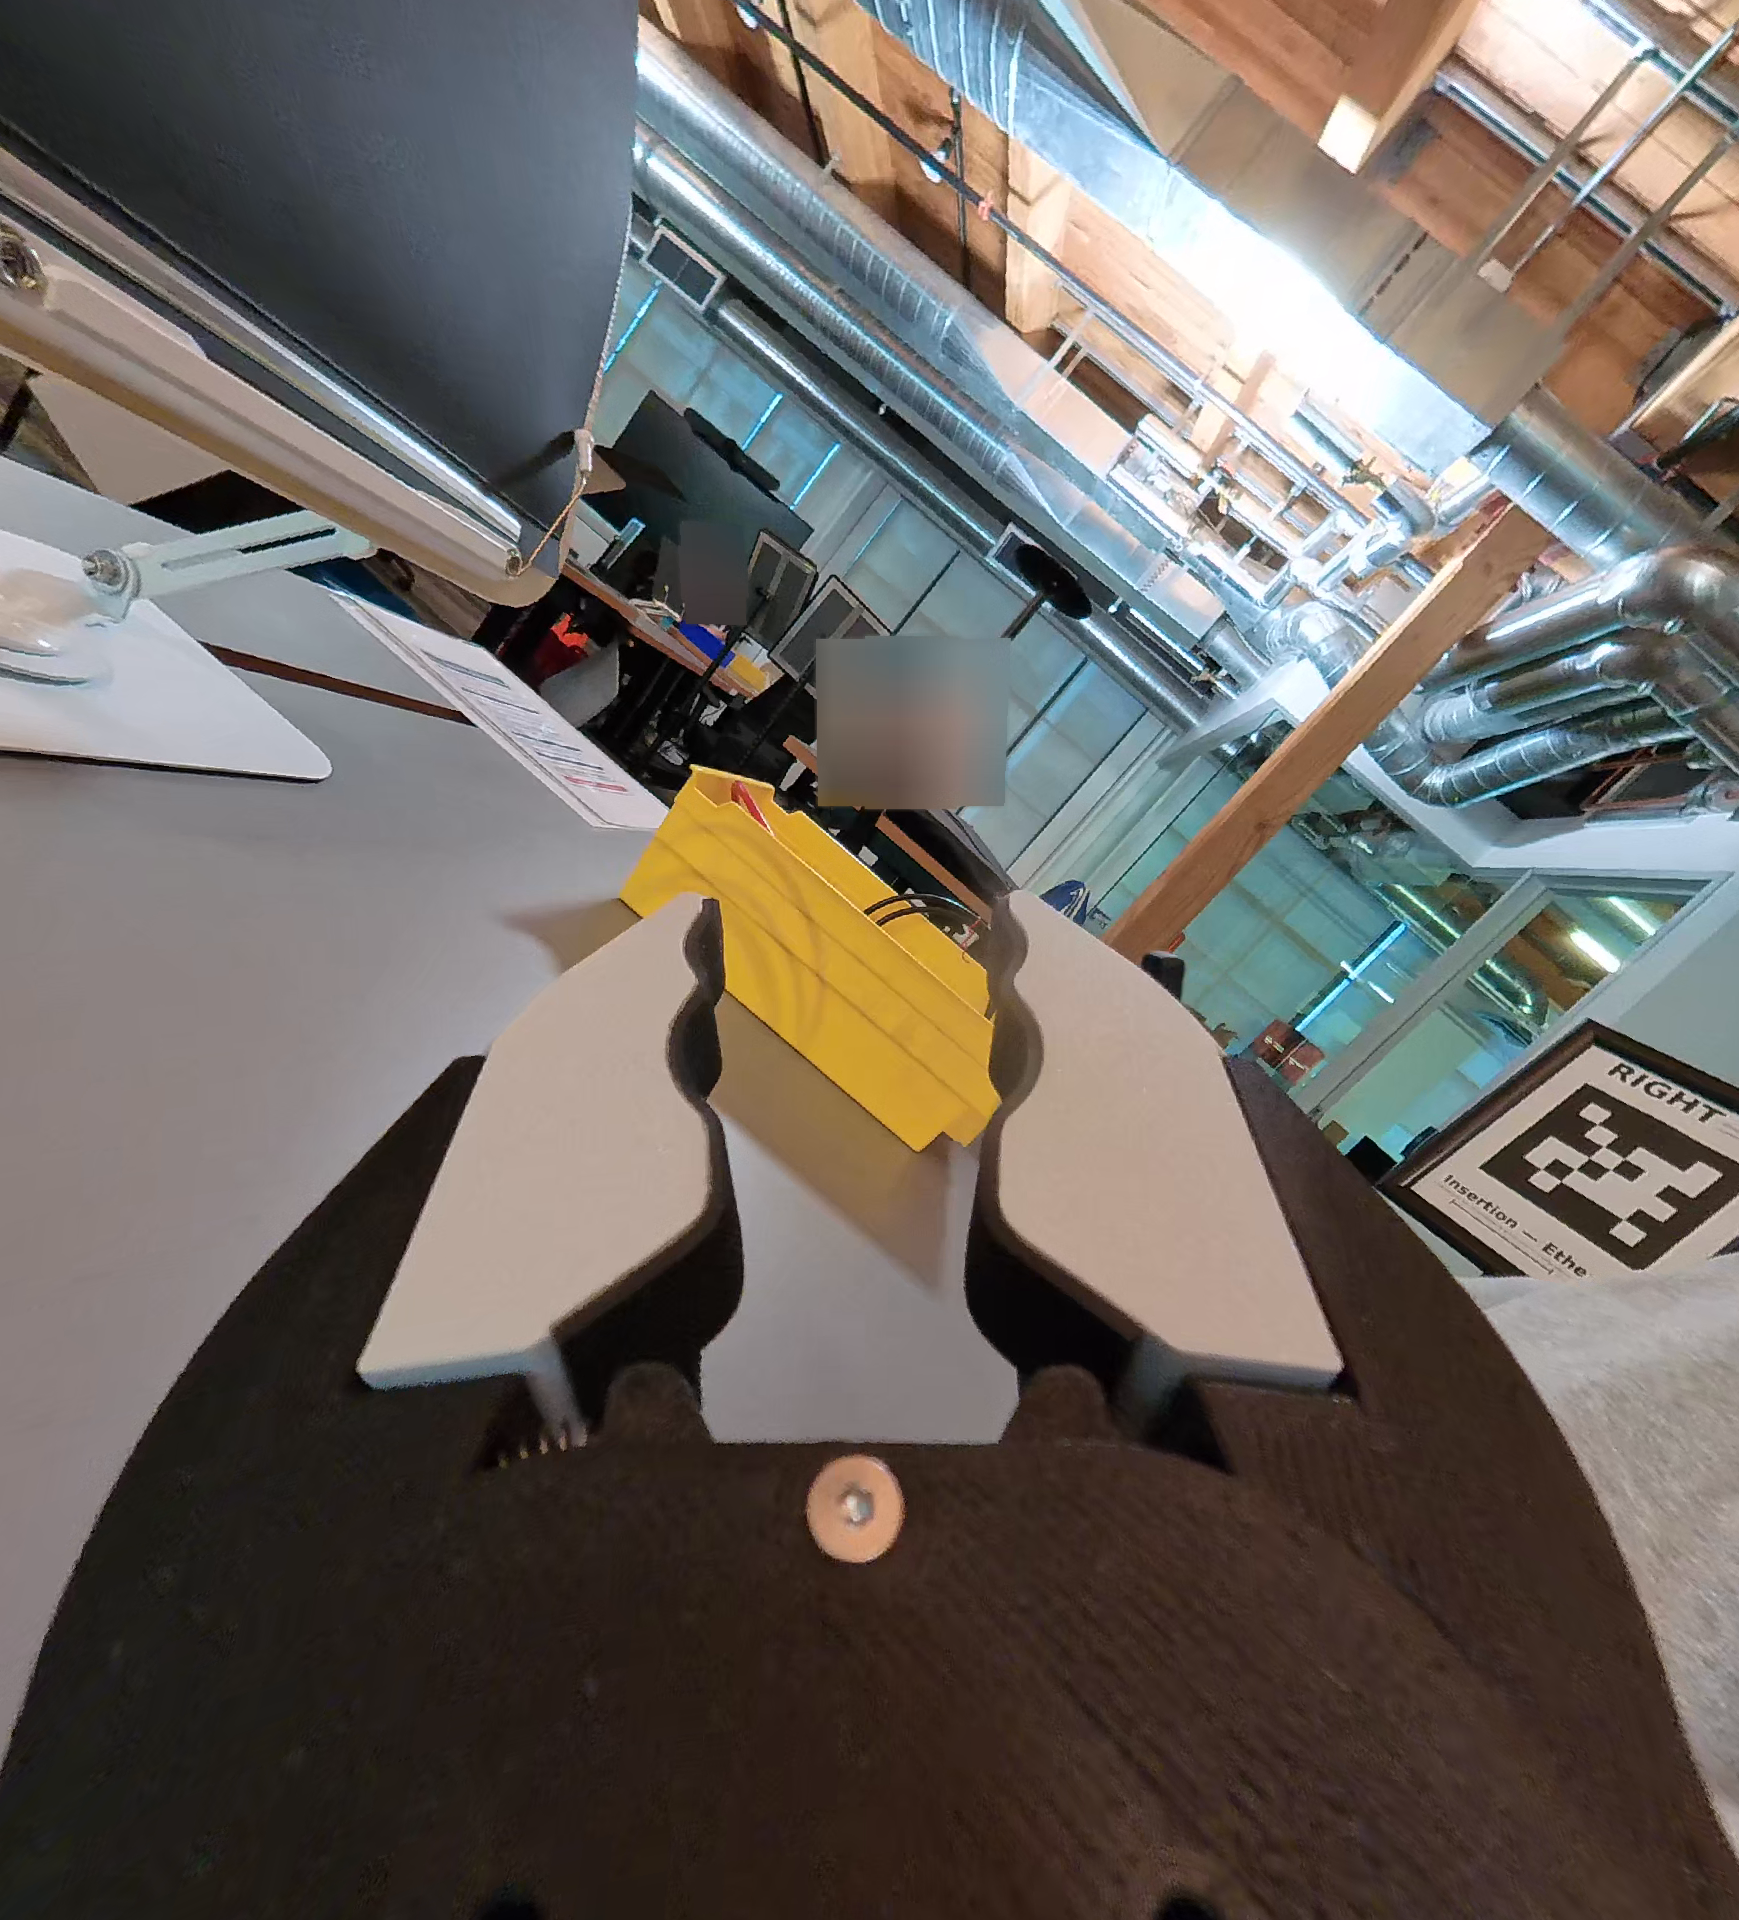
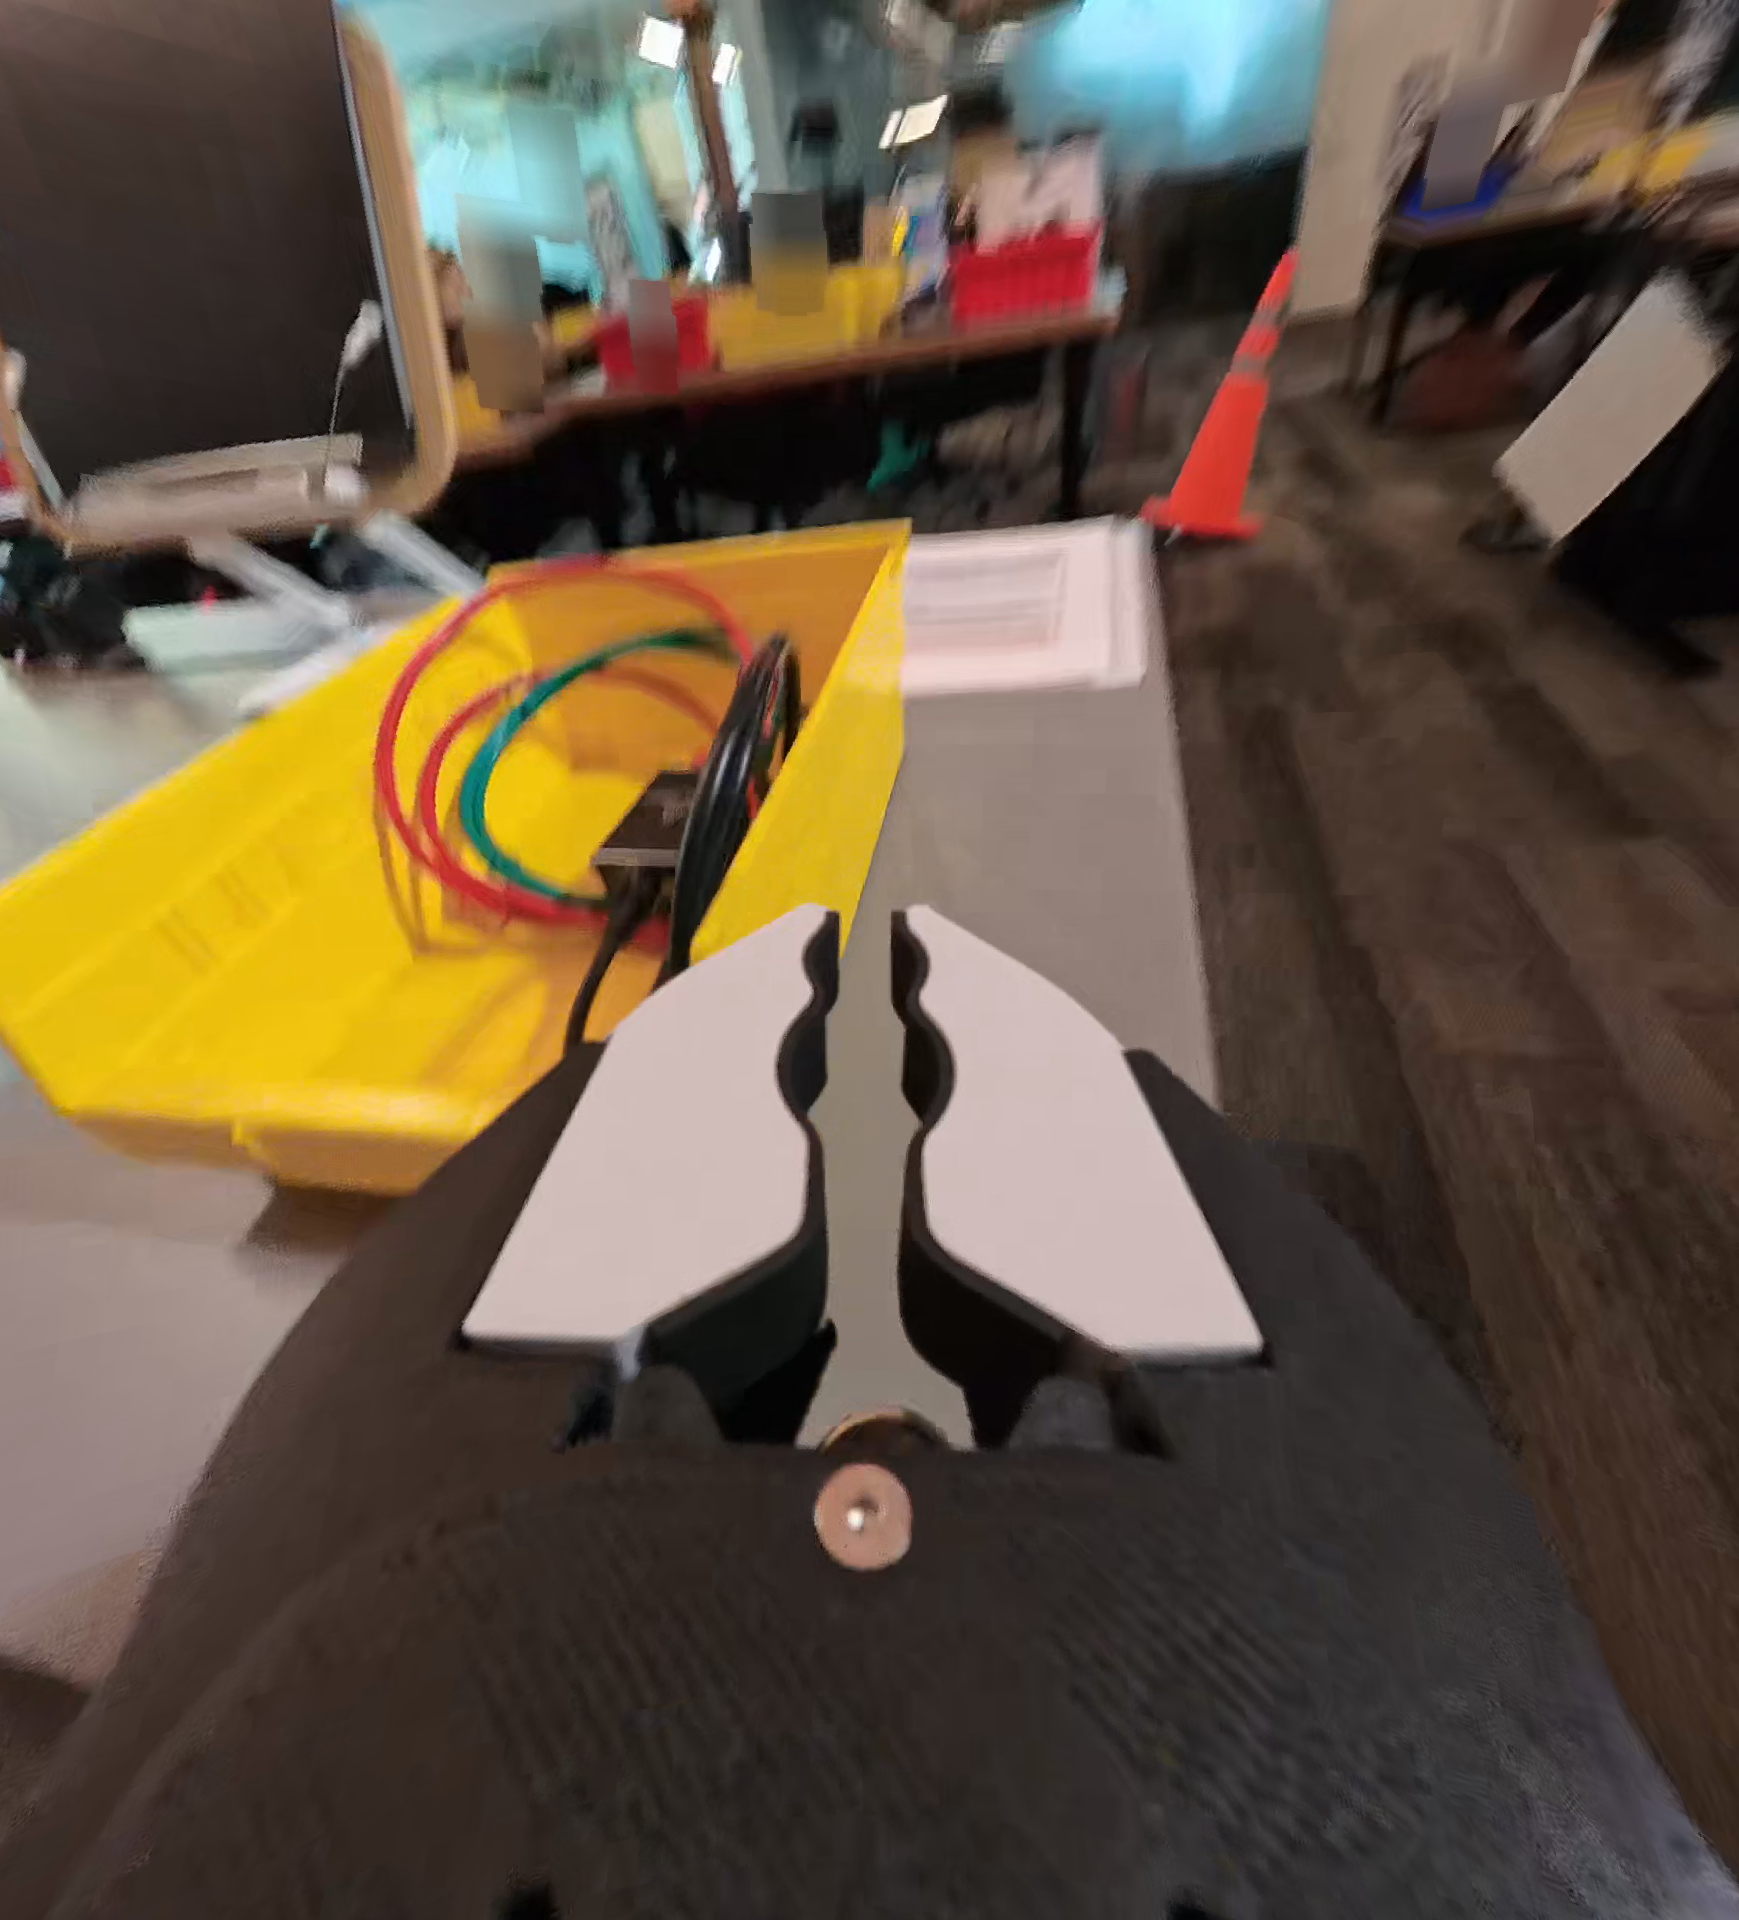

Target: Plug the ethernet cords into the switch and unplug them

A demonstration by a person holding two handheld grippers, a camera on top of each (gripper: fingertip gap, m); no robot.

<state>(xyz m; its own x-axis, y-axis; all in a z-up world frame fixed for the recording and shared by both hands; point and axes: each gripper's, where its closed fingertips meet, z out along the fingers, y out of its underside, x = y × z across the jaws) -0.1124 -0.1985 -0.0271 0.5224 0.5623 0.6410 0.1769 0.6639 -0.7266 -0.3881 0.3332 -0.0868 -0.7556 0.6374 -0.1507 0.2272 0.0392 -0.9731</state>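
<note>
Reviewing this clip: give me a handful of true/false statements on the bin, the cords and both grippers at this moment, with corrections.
1. The red and green cords lie coiled inside the yellow bin. True.
2. The left gripper grips a cord. False: its jaws stand apart with nothing between them.
3. A small black box, probably the switch, sits in the bin. True.
4. The right gripper is inside the bin. False: it is outside, beside the bin's wall, jaws narrowly apart and empty.

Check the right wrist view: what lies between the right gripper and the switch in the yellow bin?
The black cord and the bin's near wall; the switch sits beyond them. The right gripper holds nothing.
</note>
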